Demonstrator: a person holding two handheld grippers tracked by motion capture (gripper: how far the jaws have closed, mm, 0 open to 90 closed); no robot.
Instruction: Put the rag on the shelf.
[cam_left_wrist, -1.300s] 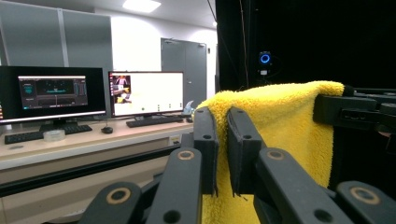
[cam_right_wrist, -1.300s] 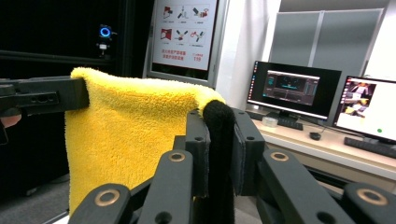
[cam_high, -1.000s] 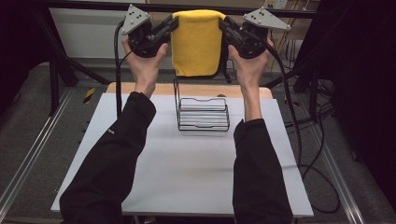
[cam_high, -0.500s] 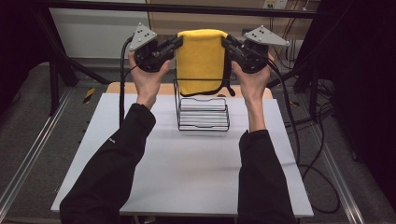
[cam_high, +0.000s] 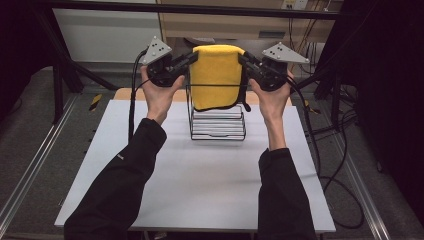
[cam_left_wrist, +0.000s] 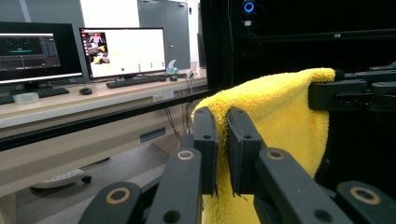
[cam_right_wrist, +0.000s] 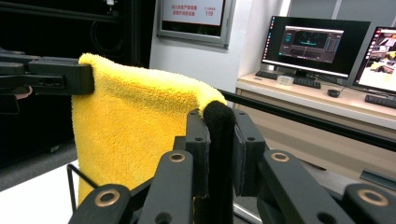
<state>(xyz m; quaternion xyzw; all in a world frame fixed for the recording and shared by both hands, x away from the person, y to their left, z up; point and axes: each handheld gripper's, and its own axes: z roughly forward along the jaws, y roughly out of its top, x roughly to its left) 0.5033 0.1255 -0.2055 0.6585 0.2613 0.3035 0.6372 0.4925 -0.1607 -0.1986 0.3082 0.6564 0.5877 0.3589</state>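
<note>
Person is holding a yellow towel (cam_high: 216, 75) stretched btwn two grippers, up above a black wire rack (cam_high: 218, 117) standing on the white worktop (cam_high: 200, 185).

Left gripper (cam_high: 186, 61) is gripping the towel's left top corner; in the left gripper view its jaws are pressed nearly together, pinching the yellow edge (cam_left_wrist: 261, 135) btwn them, cloth hanging down past the jaws. Right gripper (cam_high: 245, 59) is clamping the opposite top corner; in the right gripper view (cam_right_wrist: 219, 135) its jaws are squeezing a black hem or loop (cam_right_wrist: 219, 140) at the towel's corner, w/ the yellow cloth (cam_right_wrist: 135, 126) spreading away toward the other gripper (cam_right_wrist: 60, 77) farther off.

Towel is hanging folded over, top edge roughly level, lower edge drooping in front of the rack's upper wires in the high view; can't tell if it's touching the rack. A thin black strip is dangling at the towel's lower right corner.

Both hands are raised, left hand (cam_high: 159, 95) and right hand (cam_high: 272, 97) each wrapping a gripper body, forearms in dark sleeves coming in from the bottom. Cables are trailing down from each gripper, left one running beside the left arm.

Rack is sitting toward the far middle of the worktop. Monitors (cam_left_wrist: 122, 51) and a keyboard are showing on a desk in the background.
</note>
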